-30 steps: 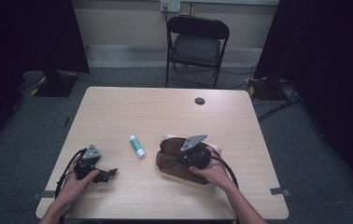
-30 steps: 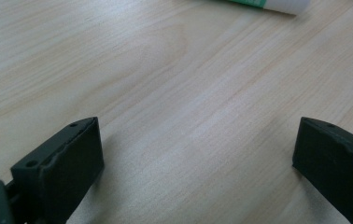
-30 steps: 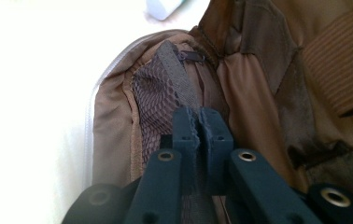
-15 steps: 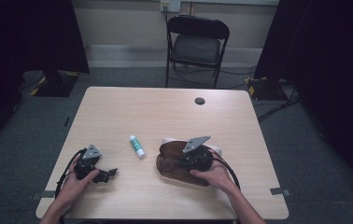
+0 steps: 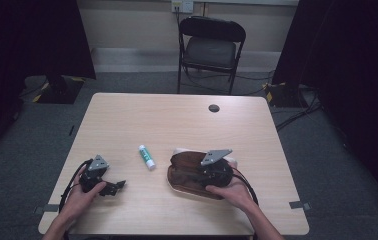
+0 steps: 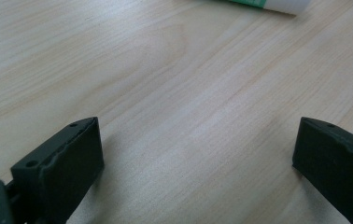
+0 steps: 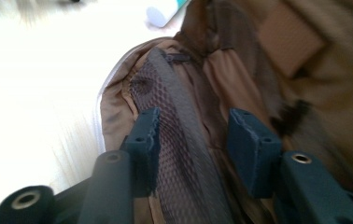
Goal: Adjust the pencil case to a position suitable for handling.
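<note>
A brown pouch [image 5: 187,170] is laid flat on the near right part of the table, opened, with a pale edge seen at its far side. In the right gripper view its interior [image 7: 240,79] is shown: tan lining, a dark mesh pocket [image 7: 174,154] edged with a grey band, and a tan square patch at the far side. A white glue stick [image 5: 146,157] with a green label is laid on its side just left of the pouch, apart from it, angled near-right to far-left.
</note>
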### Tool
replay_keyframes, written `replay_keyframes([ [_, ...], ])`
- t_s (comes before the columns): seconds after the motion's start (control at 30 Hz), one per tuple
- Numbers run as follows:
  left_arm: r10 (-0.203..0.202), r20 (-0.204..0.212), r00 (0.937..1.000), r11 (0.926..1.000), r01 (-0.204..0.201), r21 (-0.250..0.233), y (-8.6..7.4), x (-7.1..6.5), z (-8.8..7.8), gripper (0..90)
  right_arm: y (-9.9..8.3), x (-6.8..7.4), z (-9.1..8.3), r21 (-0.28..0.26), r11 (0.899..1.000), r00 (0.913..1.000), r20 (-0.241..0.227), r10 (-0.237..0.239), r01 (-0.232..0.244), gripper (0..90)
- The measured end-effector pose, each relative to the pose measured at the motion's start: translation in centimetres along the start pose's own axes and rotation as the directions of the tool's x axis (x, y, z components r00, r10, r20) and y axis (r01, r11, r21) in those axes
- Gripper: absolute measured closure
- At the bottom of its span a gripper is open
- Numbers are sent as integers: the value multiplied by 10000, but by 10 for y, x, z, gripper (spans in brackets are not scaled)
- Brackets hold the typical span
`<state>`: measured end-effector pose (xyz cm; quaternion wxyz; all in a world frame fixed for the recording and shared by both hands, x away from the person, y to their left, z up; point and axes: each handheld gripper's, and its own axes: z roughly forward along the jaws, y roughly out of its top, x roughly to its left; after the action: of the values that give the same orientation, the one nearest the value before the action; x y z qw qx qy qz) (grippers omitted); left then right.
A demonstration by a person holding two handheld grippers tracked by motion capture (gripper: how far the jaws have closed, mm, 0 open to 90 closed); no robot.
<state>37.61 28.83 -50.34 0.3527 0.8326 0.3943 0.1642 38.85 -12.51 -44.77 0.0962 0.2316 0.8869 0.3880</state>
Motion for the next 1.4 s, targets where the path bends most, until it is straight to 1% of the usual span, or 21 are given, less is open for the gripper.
replay_keyframes([
  [0.07,6,-5,10000,10000,-6,1,0,0,0,12,-2,-1,-5,-95,9999,10000,39,75,-75,536],
  [0.2,6,-5,10000,10000,-6,-1,0,0,0,12,-7,-1,-12,-85,9998,9998,62,171,-171,531],
  [0.23,6,-6,10000,10000,-6,3,0,0,0,12,-12,-1,-17,-213,9993,9995,76,320,-318,532],
  [0.37,-2,0,10000,10000,2,9,0,0,0,12,-21,-2,-30,-455,9974,9984,56,569,-566,527],
  [0.47,-54,-48,10000,10000,54,1,0,-1,0,12,-29,-5,-40,-575,9935,9952,-87,975,-979,512],
  [0.53,-80,-112,9999,10000,80,13,0,-1,0,12,-33,-7,-48,-757,9905,9933,79,1157,-1148,512],
  [0.57,-112,-114,9999,9999,112,4,0,-2,0,15,-35,-8,-51,-772,9901,9930,74,1178,-1169,512],
  [0.73,-115,-125,9999,9999,115,13,0,-2,0,15,-45,-7,-61,-676,9896,9915,190,1285,-1269,508],
  [0.77,-131,-152,9998,9999,131,8,1,-2,0,15,-52,-5,-66,-614,9890,9902,300,1366,-1346,509],
  [0.87,-115,-224,9997,9998,118,139,2,-2,0,14,-60,-3,-74,-689,9873,9884,411,1462,-1431,508],
  [0.93,-154,-228,9996,9999,156,58,2,-4,1,31,-65,-2,-81,-830,9849,9867,453,1563,-1522,507],
  [0.97,-150,-151,9998,9998,148,-100,1,-5,1,45,-68,-3,-84,-888,9840,9860,497,1592,-1544,508],
  [1.07,-140,-210,9997,9999,139,-49,2,-5,0,50,-76,-6,-91,-877,9814,9816,714,1773,-1709,506],
  [1.13,-83,-229,9997,10000,82,-9,3,-6,0,70,-83,-10,-94,-845,9787,9764,930,1949,-1873,503],
  [1.17,-103,-199,9997,9999,102,-55,4,-7,-1,98,-86,-13,-96,-877,9773,9737,1055,2018,-1931,483],
  [1.23,-60,-261,9996,9998,55,-172,5,-8,0,165,-94,-19,-99,-968,9716,9647,1328,2274,-2157,459],
  [1.27,-37,-366,9993,9999,31,-157,6,-8,1,153,-97,-24,-101,-1020,9700,9595,1556,2348,-2208,446],
  [1.3,-28,-437,9990,9998,20,-179,7,-9,1,156,-101,-28,-102,-1081,9657,9508,1793,2526,-2362,435],
  [1.33,-28,-437,9990,9998,20,-179,7,-9,1,160,-101,-28,-102,-1081,9657,9508,1793,2526,-2362,435],
  [1.37,57,-460,9989,10000,-60,-68,9,-9,2,163,-107,-37,-101,-1190,9591,9366,2142,2773,-2568,391],
  [1.4,112,-542,9985,9999,-116,-71,10,-10,2,164,-109,-42,-99,-1108,9580,9261,2479,2843,-2645,355],
])
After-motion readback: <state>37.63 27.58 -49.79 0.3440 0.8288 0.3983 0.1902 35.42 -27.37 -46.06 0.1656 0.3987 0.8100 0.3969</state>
